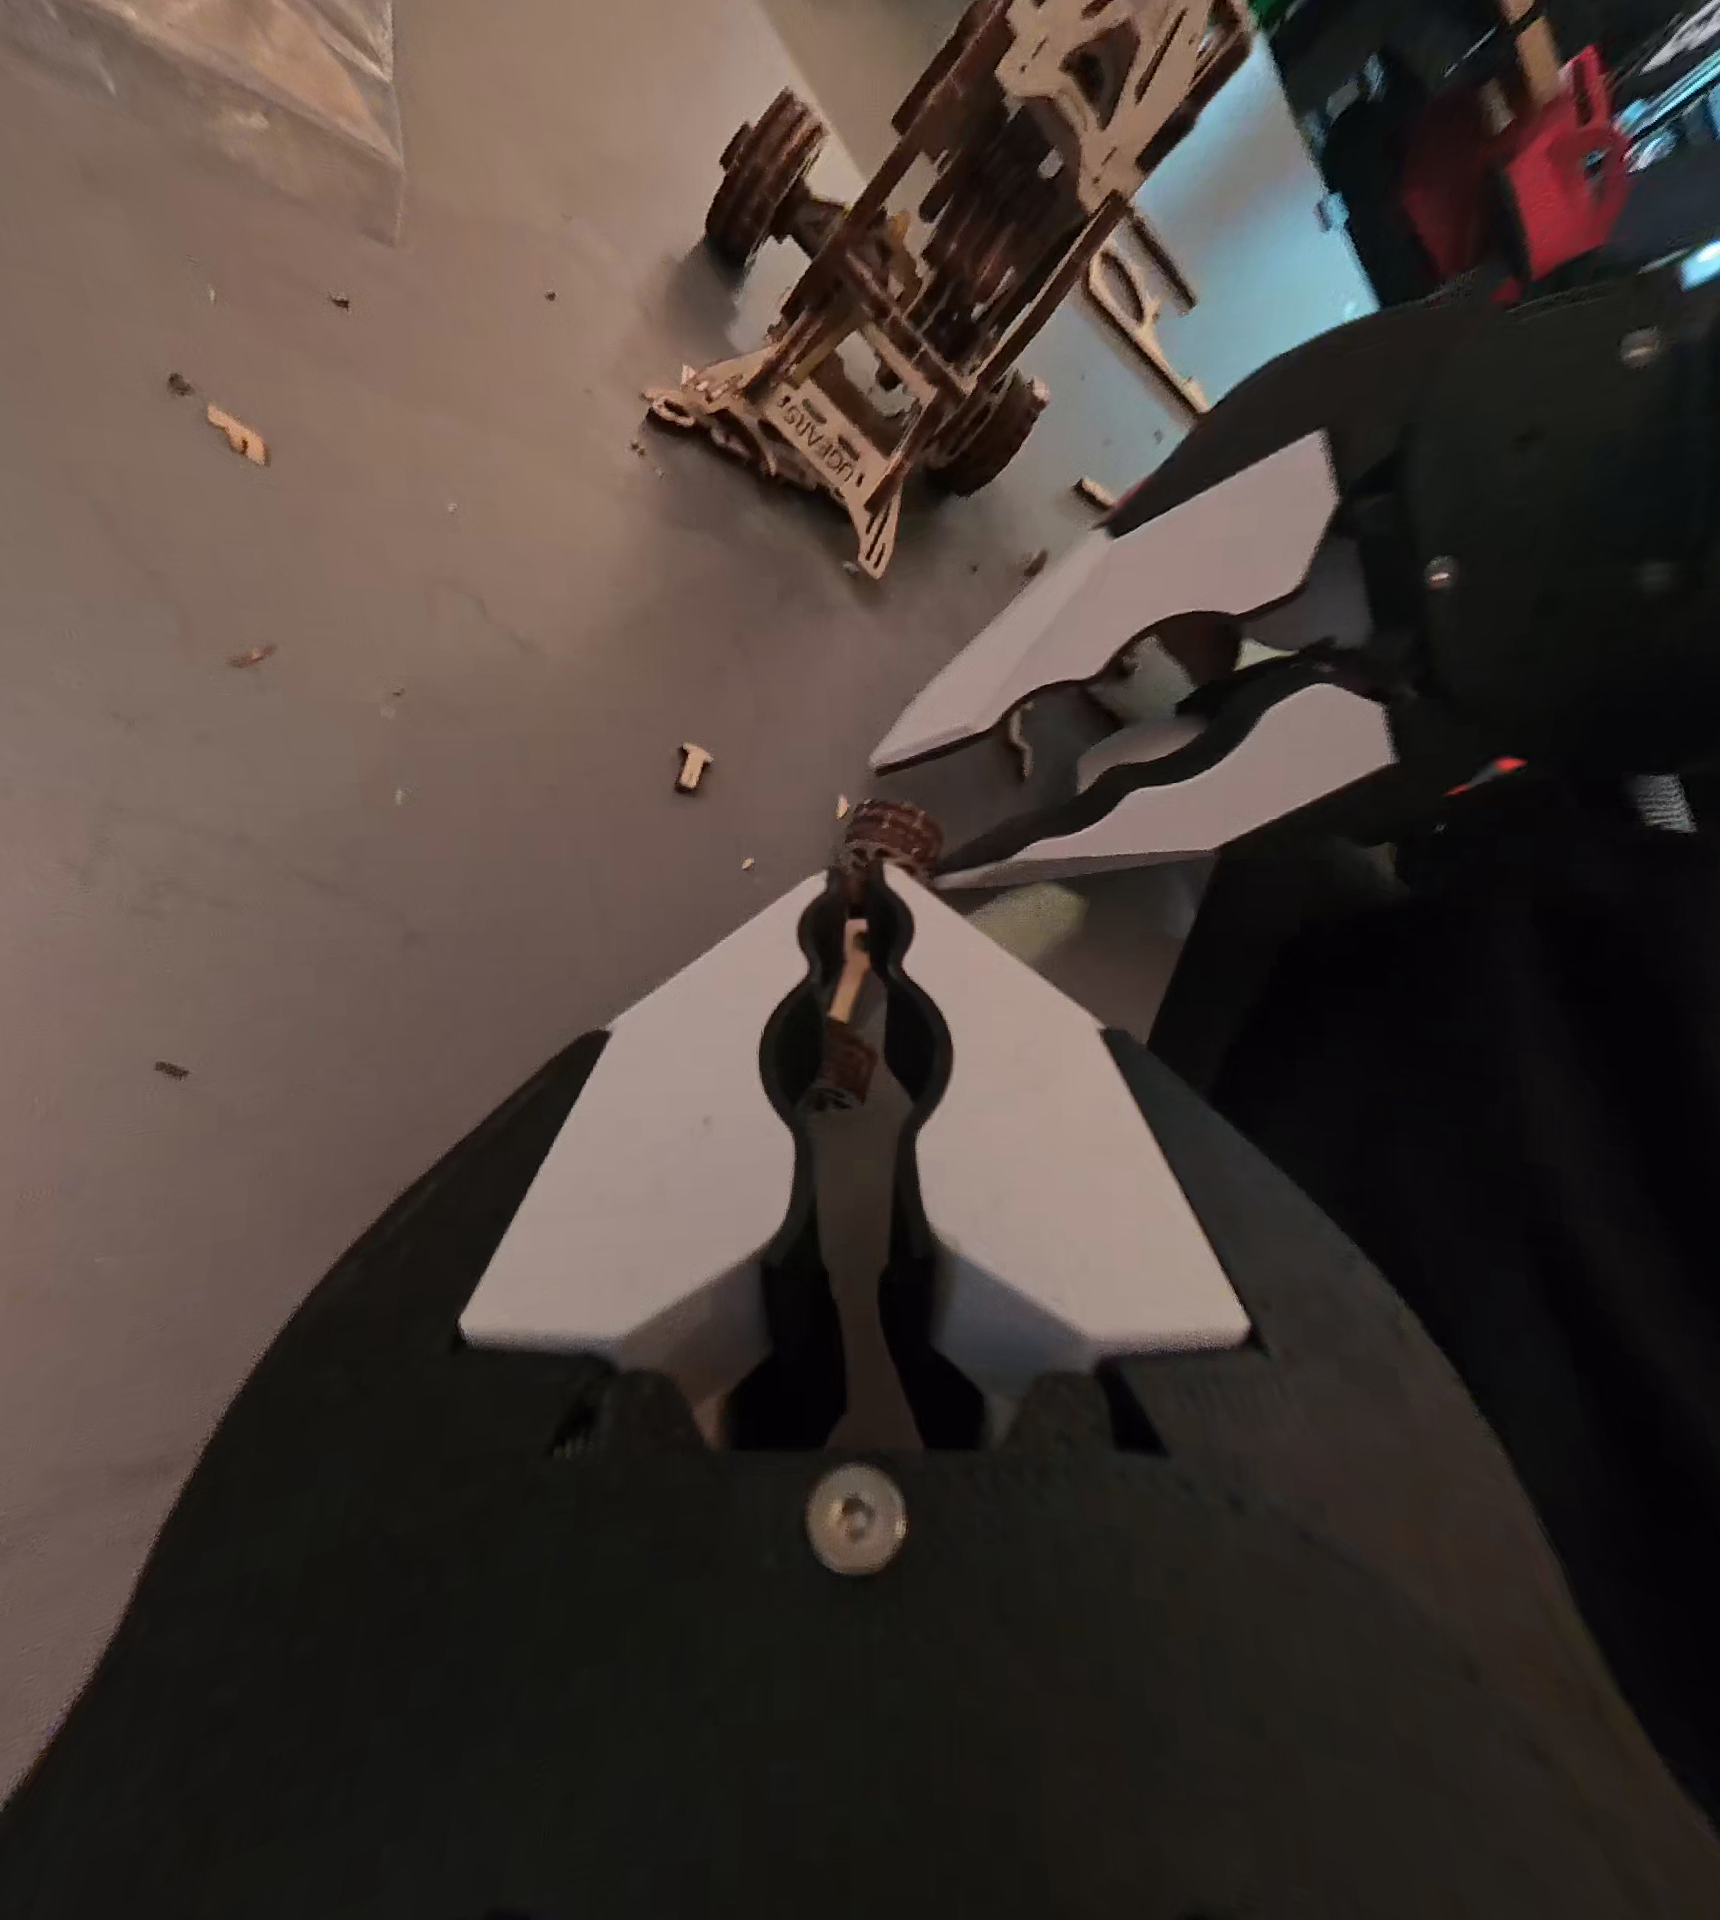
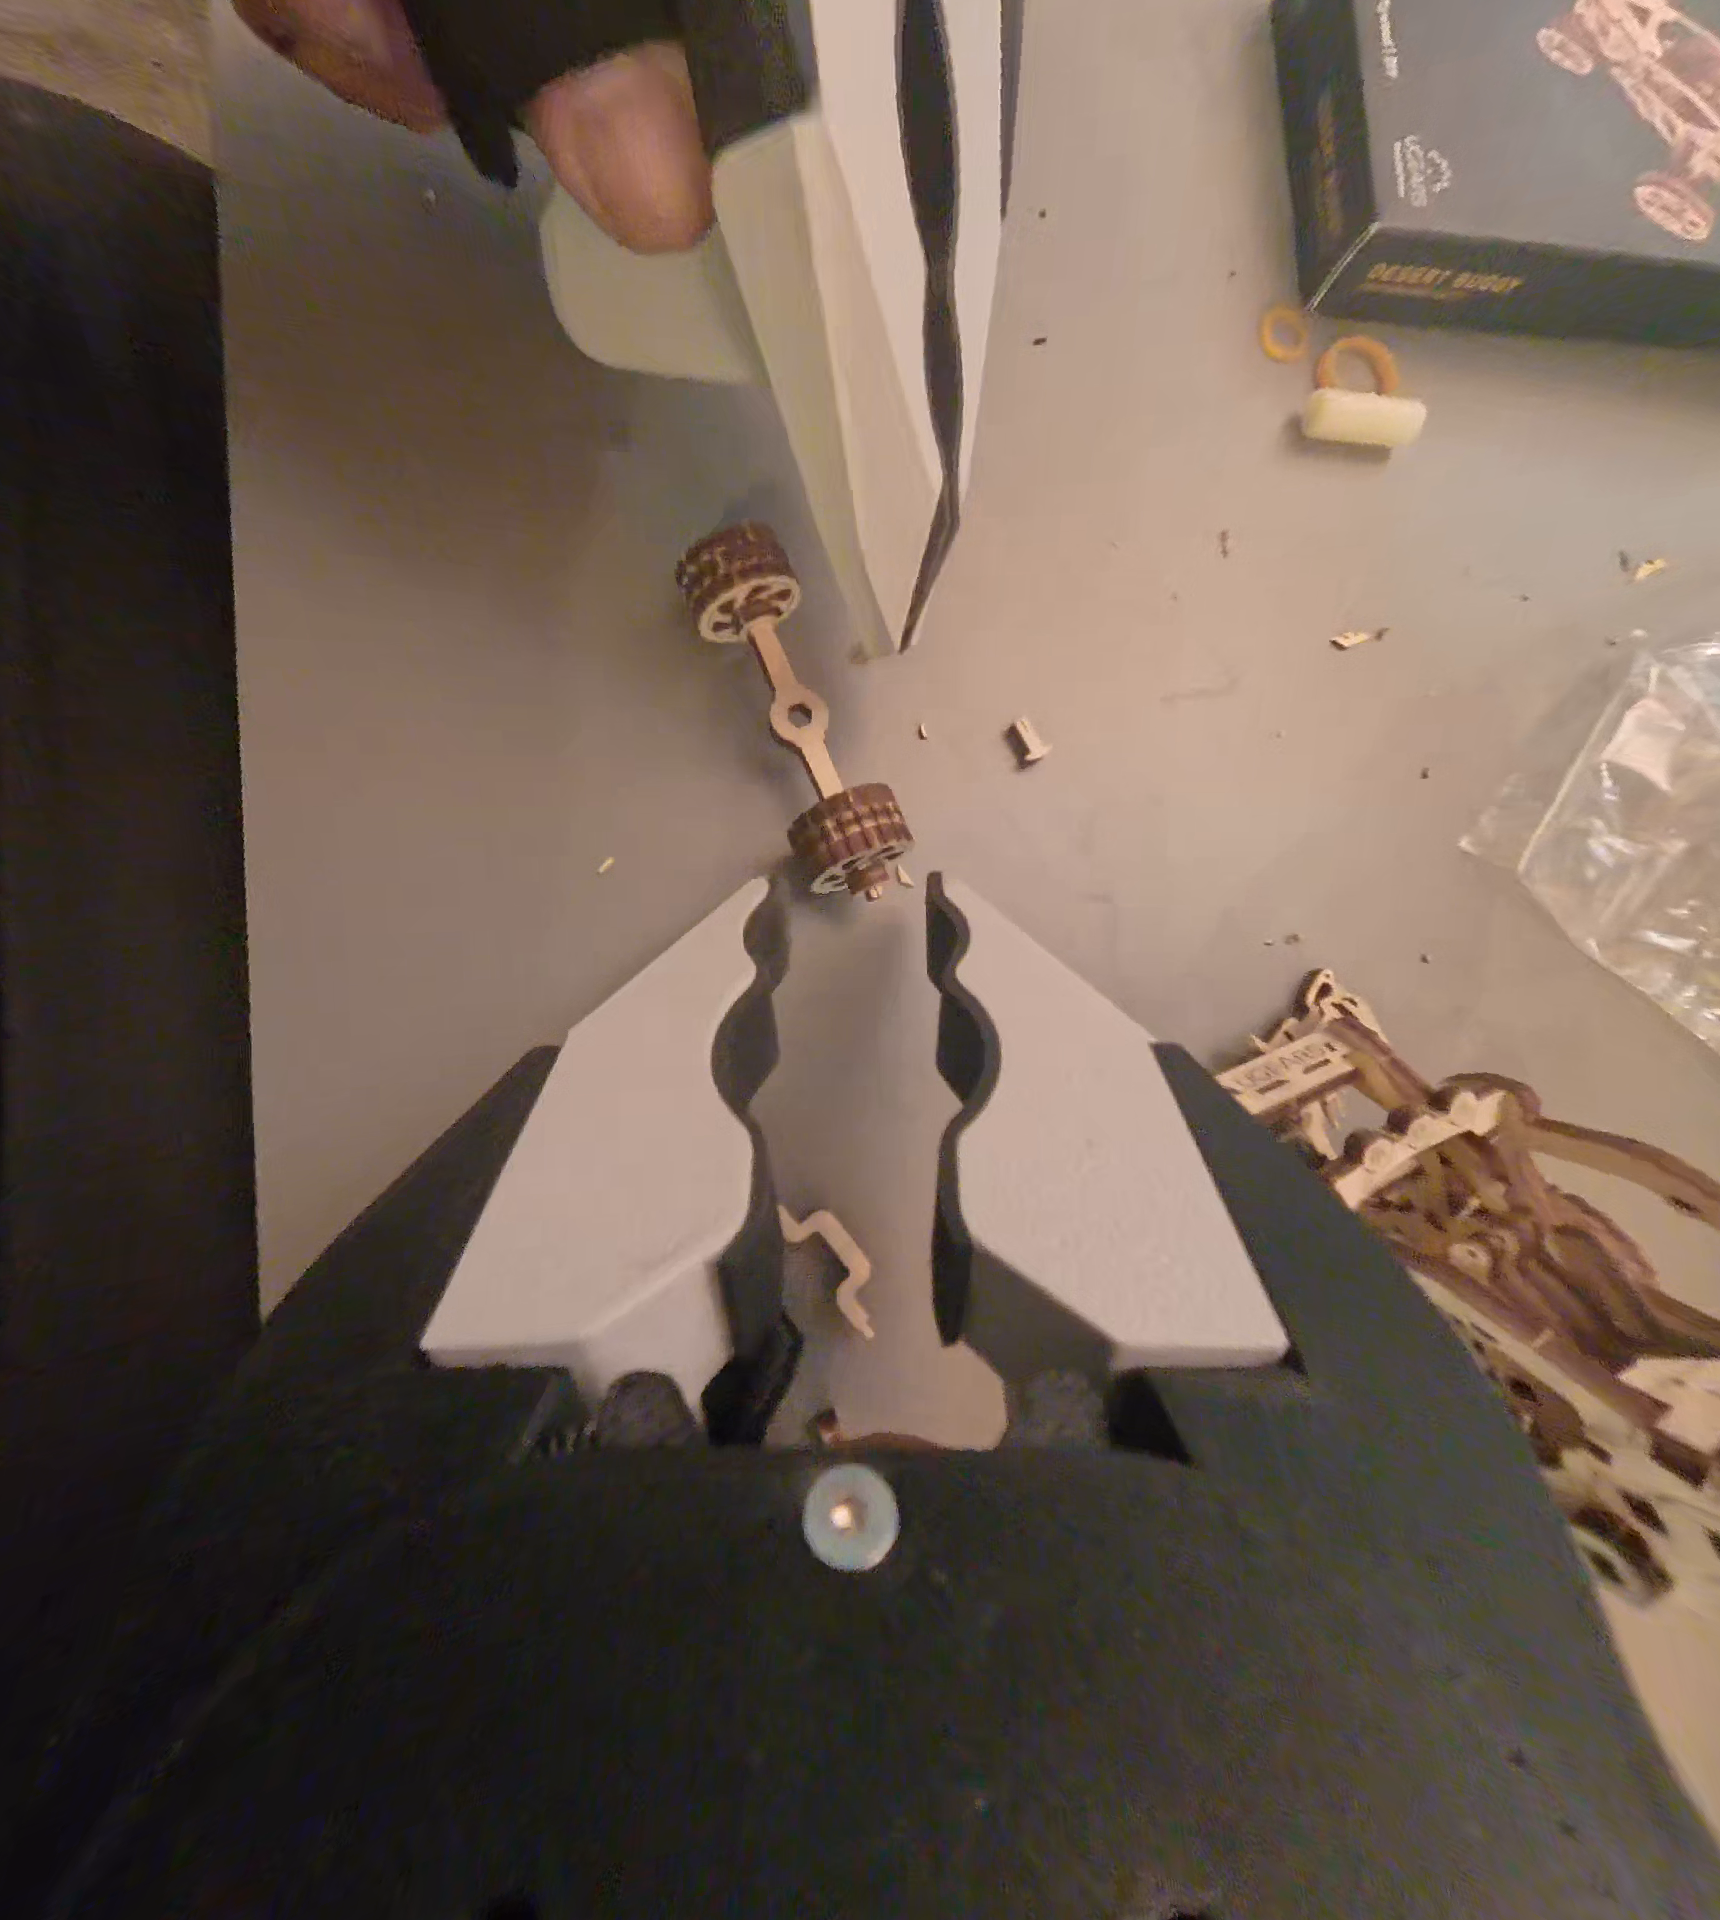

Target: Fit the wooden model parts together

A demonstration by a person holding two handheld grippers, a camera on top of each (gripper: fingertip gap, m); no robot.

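Note:
A wooden axle [image 2: 796, 717] with a dark ridged wheel at each end [image 2: 736, 592] [image 2: 845, 836] lies on the grey table [image 2: 420, 623]. My right gripper [image 2: 851, 883] is open, and the near wheel sits just ahead of its tips. My left gripper [image 2: 887, 644] is shut and empty, with its tips just right of the axle. In the left wrist view the axle [image 1: 851, 971] shows through the slit of the left gripper [image 1: 856, 883], and the right gripper [image 1: 923, 821] comes in from the right. The half-built wooden buggy [image 1: 897, 312] [image 2: 1458, 1226] stands nearby.
A bent wooden piece [image 2: 830, 1262] lies on the table under my right gripper. A small peg [image 2: 1022, 743], the kit box [image 2: 1562, 156], two rings [image 2: 1282, 332], a pale block [image 2: 1360, 416] and a plastic bag [image 2: 1687, 852] lie to the right. A dark object [image 2: 56, 727] borders the left. Left tips to right tips: about 4 cm. From either gripper's tips it is about 4 cm to the small peg [image 2: 1022, 743]. Look for it in the left wrist view [image 1: 685, 778] too.

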